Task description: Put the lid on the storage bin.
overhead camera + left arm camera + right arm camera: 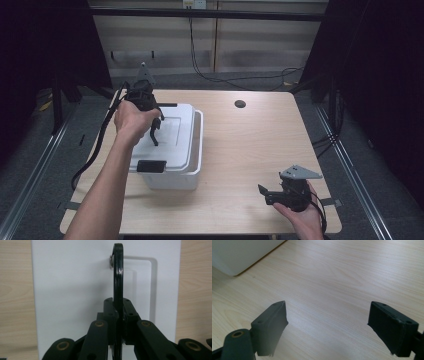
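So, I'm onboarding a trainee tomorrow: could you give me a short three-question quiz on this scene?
1. True or false: the left tool is shut on the black handle of the white lid.
2. Which stands open over bare wood? A) left tool B) right tool
3. Fill in: the white bin sits on the table's ____ half in the high view.

Key: 1 true. 2 B. 3 left.
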The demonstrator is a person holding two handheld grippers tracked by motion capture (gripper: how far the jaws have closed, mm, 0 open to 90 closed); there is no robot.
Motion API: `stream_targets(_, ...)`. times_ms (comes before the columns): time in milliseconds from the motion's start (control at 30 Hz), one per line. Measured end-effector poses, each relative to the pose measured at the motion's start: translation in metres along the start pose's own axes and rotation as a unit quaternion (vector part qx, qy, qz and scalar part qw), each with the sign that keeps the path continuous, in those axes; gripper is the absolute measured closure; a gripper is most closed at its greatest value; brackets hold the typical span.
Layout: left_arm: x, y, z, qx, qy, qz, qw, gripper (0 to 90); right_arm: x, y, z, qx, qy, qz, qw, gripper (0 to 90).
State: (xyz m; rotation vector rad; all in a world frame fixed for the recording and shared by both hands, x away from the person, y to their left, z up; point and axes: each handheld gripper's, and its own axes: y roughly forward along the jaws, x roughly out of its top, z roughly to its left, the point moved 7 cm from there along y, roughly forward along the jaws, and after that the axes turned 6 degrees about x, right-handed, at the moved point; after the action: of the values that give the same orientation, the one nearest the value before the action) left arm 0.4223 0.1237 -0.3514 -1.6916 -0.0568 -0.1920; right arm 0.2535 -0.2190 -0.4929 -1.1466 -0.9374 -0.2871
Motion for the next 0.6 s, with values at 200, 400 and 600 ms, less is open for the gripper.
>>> stream_targets(200,0.002,-0.002,-0.006,0.010,-0.003,-0.006,0.9999,84.6,0.000,0.000,0.000,0.001,0.000,0.000,1.0000,15.0)
stream_targets(400,0.000,0.000,-0.018,0.011,-0.009,-0.011,0.9998,84.5,0.000,0.000,0.000,0.001,0.000,0.000,1.0000,15.1)
stream_targets(600,0.000,0.007,-0.025,0.010,-0.016,-0.013,0.9997,84.5,0.000,0.000,0.000,0.003,0.001,0.001,1.0000,15.6)
